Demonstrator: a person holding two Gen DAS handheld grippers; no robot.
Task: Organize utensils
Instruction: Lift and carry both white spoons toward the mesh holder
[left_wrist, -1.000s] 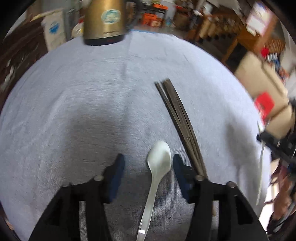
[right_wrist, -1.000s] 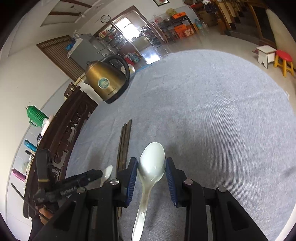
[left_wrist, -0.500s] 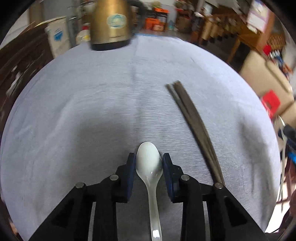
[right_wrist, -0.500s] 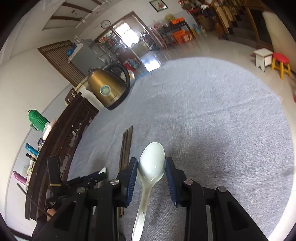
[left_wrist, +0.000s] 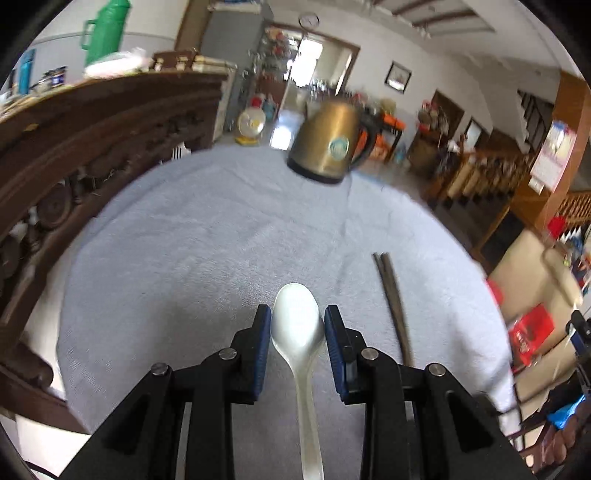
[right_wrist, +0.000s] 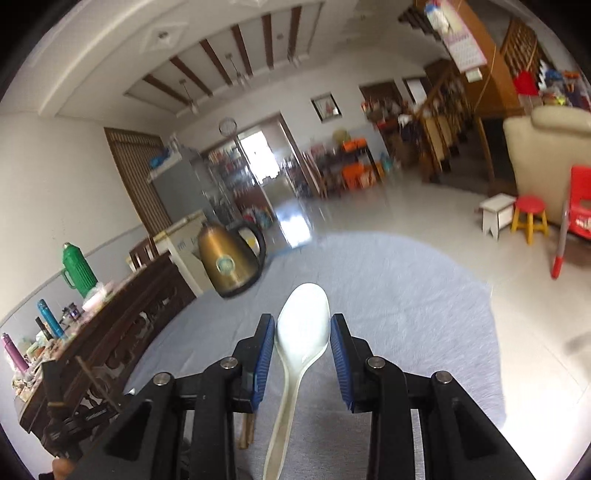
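In the left wrist view a white ceramic spoon (left_wrist: 297, 325) is clamped by its bowl between the blue pads of my left gripper (left_wrist: 297, 332), lifted above the grey tablecloth (left_wrist: 207, 236). A pair of dark chopsticks (left_wrist: 393, 299) lies on the cloth to the right of it. In the right wrist view my right gripper (right_wrist: 303, 339) is shut on a second white spoon (right_wrist: 303, 325), also raised off the cloth (right_wrist: 406, 302). One end of the chopsticks (right_wrist: 247, 430) shows under the left finger. The left gripper's body (right_wrist: 77, 413) is at the lower left.
A brass-coloured kettle (left_wrist: 327, 144) stands at the far edge of the cloth, also the kettle (right_wrist: 227, 258) in the right wrist view. A dark carved wooden sideboard (left_wrist: 74, 140) runs along the left with a green flask (right_wrist: 77, 269) and bottles. Stools (right_wrist: 528, 218) stand on the floor to the right.
My left gripper closed on the spoon that lay on the cloth and lifted it. Both grippers have risen and tilted up, so more of the room shows.
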